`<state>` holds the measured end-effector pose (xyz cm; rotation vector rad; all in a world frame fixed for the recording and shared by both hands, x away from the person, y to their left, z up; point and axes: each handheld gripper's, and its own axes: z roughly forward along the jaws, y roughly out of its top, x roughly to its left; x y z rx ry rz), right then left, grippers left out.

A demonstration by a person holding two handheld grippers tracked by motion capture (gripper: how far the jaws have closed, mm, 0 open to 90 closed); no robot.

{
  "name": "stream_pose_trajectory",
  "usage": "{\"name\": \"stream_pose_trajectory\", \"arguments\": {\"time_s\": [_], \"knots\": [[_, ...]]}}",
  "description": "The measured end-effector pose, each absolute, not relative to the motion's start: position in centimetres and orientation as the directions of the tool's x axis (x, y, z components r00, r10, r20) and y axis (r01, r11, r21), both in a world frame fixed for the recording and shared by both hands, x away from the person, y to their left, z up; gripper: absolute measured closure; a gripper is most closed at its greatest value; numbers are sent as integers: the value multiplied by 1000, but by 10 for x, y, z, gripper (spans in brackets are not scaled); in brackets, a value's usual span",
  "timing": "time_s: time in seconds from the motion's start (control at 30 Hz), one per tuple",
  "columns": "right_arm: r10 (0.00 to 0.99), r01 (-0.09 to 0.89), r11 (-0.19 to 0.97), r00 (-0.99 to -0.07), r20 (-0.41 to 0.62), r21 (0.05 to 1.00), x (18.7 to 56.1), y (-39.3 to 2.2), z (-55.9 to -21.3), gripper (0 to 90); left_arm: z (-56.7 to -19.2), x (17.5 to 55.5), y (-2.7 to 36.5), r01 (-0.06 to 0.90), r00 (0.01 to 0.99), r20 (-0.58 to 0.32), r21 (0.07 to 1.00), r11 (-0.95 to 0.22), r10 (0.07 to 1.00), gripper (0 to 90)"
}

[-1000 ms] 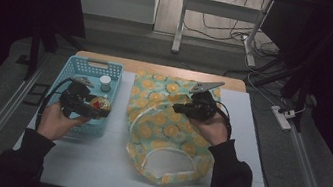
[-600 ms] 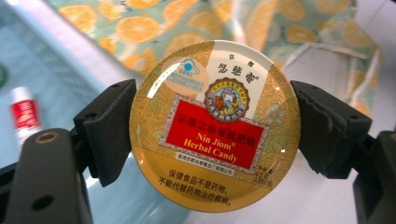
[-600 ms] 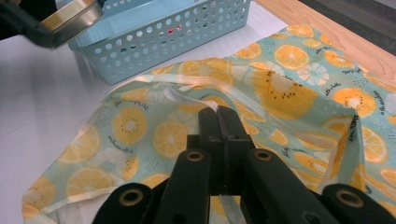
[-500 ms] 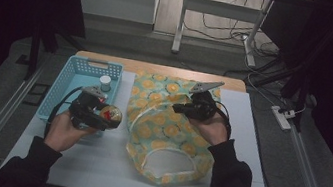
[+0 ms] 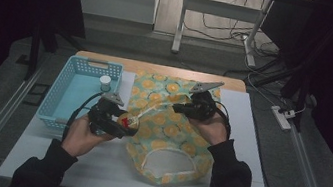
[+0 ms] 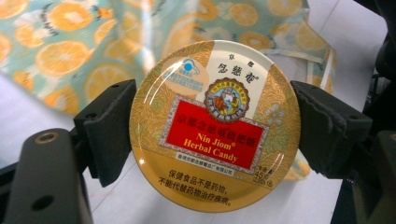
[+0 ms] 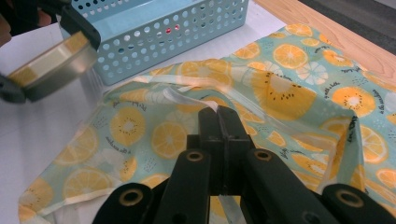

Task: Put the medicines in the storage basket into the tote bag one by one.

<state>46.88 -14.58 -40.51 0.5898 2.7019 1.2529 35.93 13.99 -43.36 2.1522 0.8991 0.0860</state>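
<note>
The left gripper point(image 5: 122, 123) held a round candy tin point(image 6: 215, 126) between its pads, one black pad pressed to each side of the rim — the lid, gold with a red label, faced the left gripper view's camera. Taking the orange-print bag point(image 5: 168, 134) as the landmark, the tin hung just at the bag's left edge, above the white table sheet point(image 5: 43, 155), between the bag and the blue basket point(image 5: 70, 96). The basket stood just beside the bag on that same left side, and a small white-capped jar point(image 5: 104, 81) sat in its far end.

The right gripper point(image 7: 218, 112) had its jaws shut tight on a thin white-edged strip of the bag's rim point(image 7: 187, 100) and lifted it off the rest of the fabric — in the high view this pinch lay over the bag's far half. The bag's rounded near end point(image 5: 165, 167) lay flat on the sheet.
</note>
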Motion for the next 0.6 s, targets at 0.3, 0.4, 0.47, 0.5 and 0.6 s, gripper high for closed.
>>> {"name": "stream_pose_trajectory", "arguments": {"time_s": [0.3,0.4,0.47,0.5,0.6], "knots": [[391,301,583,-918,65,754,469,-146,-406,900,-439,367,113,550,776,-209,685,-477,595,202],[393,302,583,-917,63,754,469,-146,-406,900,-440,368,104,539,785,-201,687,-487,585,203],[394,303,583,-917,63,754,470,-146,-406,900,-440,370,98,532,791,-193,685,-498,580,203],[396,304,581,-916,64,755,470,-146,-407,900,-441,371,95,528,794,-189,686,-501,578,203],[398,304,580,-915,63,756,470,-146,-406,900,-444,376,87,526,797,-189,683,-506,573,202]]}}
